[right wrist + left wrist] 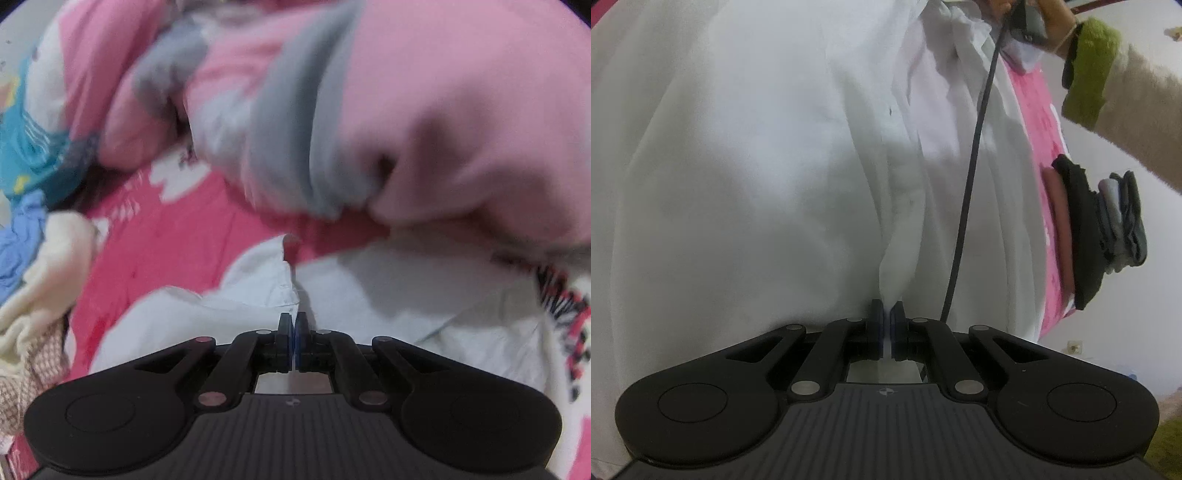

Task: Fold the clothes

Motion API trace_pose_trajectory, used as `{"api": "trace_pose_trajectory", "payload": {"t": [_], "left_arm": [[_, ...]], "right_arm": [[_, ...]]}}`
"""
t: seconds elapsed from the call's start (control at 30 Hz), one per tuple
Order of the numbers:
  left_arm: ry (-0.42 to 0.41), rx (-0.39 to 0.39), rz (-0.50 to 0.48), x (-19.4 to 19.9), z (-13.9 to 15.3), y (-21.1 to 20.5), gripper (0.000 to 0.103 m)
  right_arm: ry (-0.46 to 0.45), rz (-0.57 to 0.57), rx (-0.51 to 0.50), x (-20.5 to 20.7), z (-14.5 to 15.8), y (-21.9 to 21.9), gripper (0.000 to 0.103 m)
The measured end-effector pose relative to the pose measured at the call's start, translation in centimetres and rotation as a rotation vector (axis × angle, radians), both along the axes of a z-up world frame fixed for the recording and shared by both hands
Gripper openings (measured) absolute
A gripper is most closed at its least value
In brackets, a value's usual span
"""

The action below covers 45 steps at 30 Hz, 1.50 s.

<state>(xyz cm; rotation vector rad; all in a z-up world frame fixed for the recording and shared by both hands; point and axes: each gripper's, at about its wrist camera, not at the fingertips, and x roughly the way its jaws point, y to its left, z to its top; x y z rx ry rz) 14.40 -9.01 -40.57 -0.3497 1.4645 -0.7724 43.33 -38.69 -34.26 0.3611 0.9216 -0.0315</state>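
Note:
A white garment [738, 166] fills most of the left wrist view and hangs in long folds. My left gripper [886, 314] is shut on a narrow pleat of it, and white cloth shows between the pads. In the right wrist view the same white garment [369, 302] lies on the pink sheet [192, 229]. One edge of it rises to my right gripper [294, 321], which is shut on that edge. At the top right of the left wrist view, a person's hand [1056, 22] with a green cuff holds the far end of the cloth up.
A stack of folded dark and grey clothes [1108, 229] sits on the pink sheet [1034, 110] to the right. A black cable [975, 147] hangs across the white cloth. A pink and grey garment heap [369, 110] lies ahead, teal and blue clothes [29, 147] to the left.

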Motion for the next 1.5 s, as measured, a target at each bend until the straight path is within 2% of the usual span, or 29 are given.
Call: {"api": "trace_pose_trajectory", "payload": {"t": [0.1,0.27,0.47,0.57,0.63,0.7,0.73,0.8,0.97,1.0,1.1,1.2,1.37,1.47,1.5], "left_arm": [[0.003,0.006,-0.031,0.1,-0.2,0.0,0.001],[0.002,0.001,-0.069,0.2,-0.5,-0.1,0.001],[-0.005,-0.006,-0.099,-0.1,-0.6,-1.2,0.001],[0.0,-0.007,-0.103,-0.3,-0.7,-1.3,0.002],[0.01,-0.008,-0.099,-0.4,-0.8,-1.1,0.004],[0.005,-0.007,-0.083,-0.6,-0.5,-1.0,0.012],[0.002,-0.007,-0.072,-0.7,-0.4,-0.9,0.02],[-0.003,-0.003,-0.046,-1.1,0.1,-0.8,0.027],[-0.022,-0.002,0.021,-2.3,1.3,-0.4,0.055],[-0.026,-0.006,0.035,-2.6,1.6,-0.3,0.056],[-0.02,-0.027,0.094,-3.4,2.1,0.0,0.058],[-0.024,-0.052,0.162,-4.1,2.7,0.6,0.058],[-0.001,-0.062,0.217,-5.4,2.7,0.9,0.058],[0.01,-0.055,0.234,-6.2,2.8,1.0,0.058],[0.01,-0.049,0.245,-6.5,2.9,1.3,0.058]], "right_arm": [[-0.008,-0.029,-0.025,-0.4,-0.4,-0.9,0.001],[-0.009,0.002,-0.068,0.2,-2.8,-0.1,0.001],[-0.017,0.044,-0.198,0.1,-3.3,1.3,0.004],[-0.017,0.049,-0.247,-0.6,-2.4,1.3,0.016],[-0.02,0.043,-0.271,-1.3,-1.7,1.0,0.038],[-0.035,0.019,-0.277,-2.2,-0.8,0.3,0.045],[-0.039,0.01,-0.269,-2.9,-0.3,-0.2,0.045],[-0.045,-0.003,-0.251,-4.5,1.1,-1.2,0.045],[-0.052,-0.001,-0.198,-9.8,5.2,-2.8,0.045],[-0.052,0.01,-0.183,-11.0,6.1,-3.0,0.045],[-0.036,0.118,-0.125,-14.2,8.5,-2.2,0.045],[0.041,0.31,-0.019,-17.0,8.8,0.5,0.043],[0.206,0.682,0.061,-20.6,4.9,8.8,0.039],[0.275,0.864,0.062,-22.6,1.8,13.1,0.037],[0.299,0.904,0.03,-23.2,0.8,13.9,0.036]]}}
